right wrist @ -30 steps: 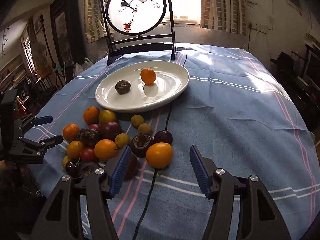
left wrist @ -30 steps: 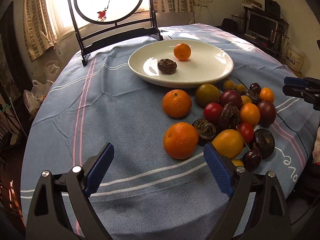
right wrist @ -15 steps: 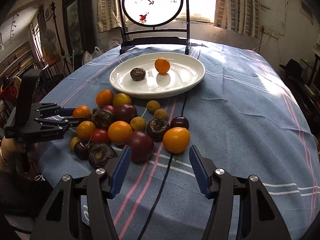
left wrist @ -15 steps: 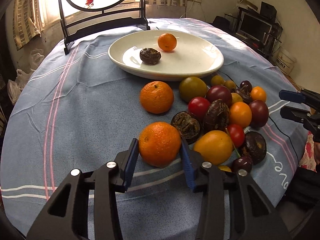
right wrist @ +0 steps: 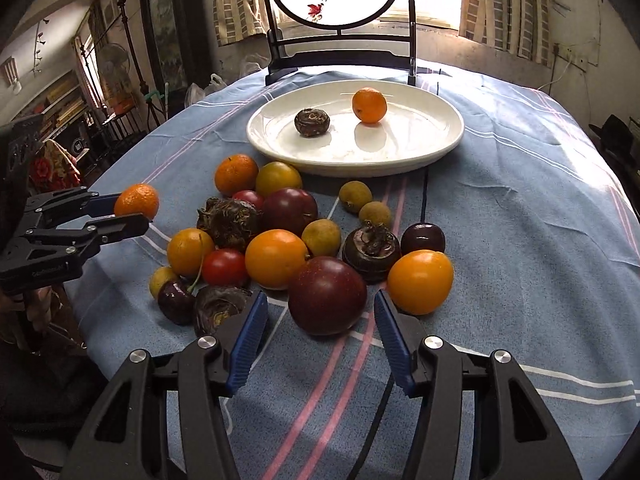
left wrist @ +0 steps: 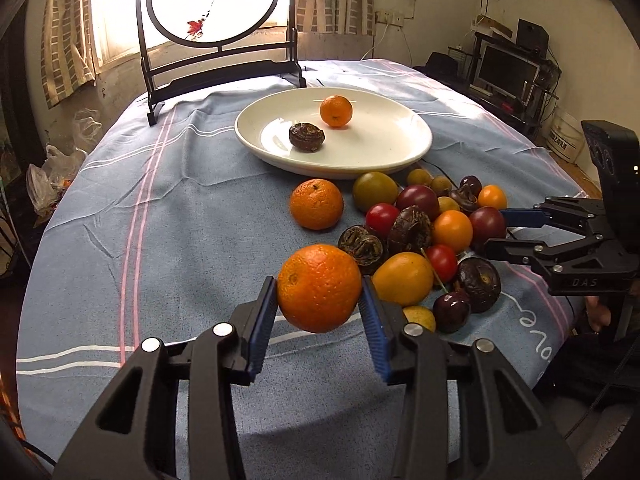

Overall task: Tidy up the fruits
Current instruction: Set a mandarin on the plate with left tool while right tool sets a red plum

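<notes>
Left gripper [left wrist: 320, 312] fingers clamped on orange [left wrist: 319, 287], underside hidden. Right gripper [right wrist: 320, 332] fingers apart, closing around dark plum [right wrist: 327, 295], untouched.

One plate [left wrist: 416, 148] stood on the surface. Oranges [left wrist: 319, 288] [left wrist: 316, 204] [left wrist: 336, 110] came to three: one on the plate and two off it. Dark wrinkled fruits [left wrist: 306, 136] [left wrist: 362, 245] [left wrist: 414, 229] [left wrist: 478, 279] [left wrist: 464, 201] numbered five: one on the plate, four off it. There were two plums [left wrist: 417, 199] [left wrist: 487, 224], two cherries [left wrist: 471, 183] [left wrist: 452, 310], two tomatoes [left wrist: 382, 218] [left wrist: 440, 262] and four longans [left wrist: 418, 177] [left wrist: 441, 185] [left wrist: 448, 204] [left wrist: 419, 317]. Smooth yellow fruits [left wrist: 402, 278] [left wrist: 452, 230] [left wrist: 492, 196] [left wrist: 374, 191] made four: three orange-yellow, one greenish. One round screen [left wrist: 216, 0] and one black cable [right wrist: 426, 184] were also there.
</notes>
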A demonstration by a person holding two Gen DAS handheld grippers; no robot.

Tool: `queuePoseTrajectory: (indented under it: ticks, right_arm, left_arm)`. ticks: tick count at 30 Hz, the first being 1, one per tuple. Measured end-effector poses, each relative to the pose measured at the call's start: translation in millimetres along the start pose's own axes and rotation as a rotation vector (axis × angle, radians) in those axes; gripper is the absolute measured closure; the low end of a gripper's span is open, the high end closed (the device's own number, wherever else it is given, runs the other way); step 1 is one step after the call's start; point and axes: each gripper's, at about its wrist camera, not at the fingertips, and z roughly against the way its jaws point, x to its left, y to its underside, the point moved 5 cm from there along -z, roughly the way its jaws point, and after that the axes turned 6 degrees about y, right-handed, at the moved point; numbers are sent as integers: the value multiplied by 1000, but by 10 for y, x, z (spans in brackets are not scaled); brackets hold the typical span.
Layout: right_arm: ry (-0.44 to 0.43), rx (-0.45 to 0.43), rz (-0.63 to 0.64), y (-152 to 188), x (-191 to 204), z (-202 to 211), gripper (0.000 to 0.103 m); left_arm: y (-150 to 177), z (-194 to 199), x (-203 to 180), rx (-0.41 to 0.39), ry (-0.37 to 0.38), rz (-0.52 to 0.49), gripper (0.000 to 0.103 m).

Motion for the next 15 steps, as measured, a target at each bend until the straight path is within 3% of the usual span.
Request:
queuePoseTrajectory:
  ticks: [2, 3, 10, 15]
  right_arm:
    - [-9, 5, -13, 8, -10, -37, 52]
    - [-19, 9, -13, 18, -9, -52, 61]
    - [-31, -49, -33, 16, -35, 129, 63]
    - [-56, -124, -38, -198, -150, 396, 63]
  left_arm:
    - [-9, 16, 0, -7, 2, 3, 63]
    - [-12, 20, -5, -9, 5, 2, 63]
    - [-34, 45, -19, -22, 9, 12, 63]
    - [-167, 99, -51, -51, 25, 8, 63]
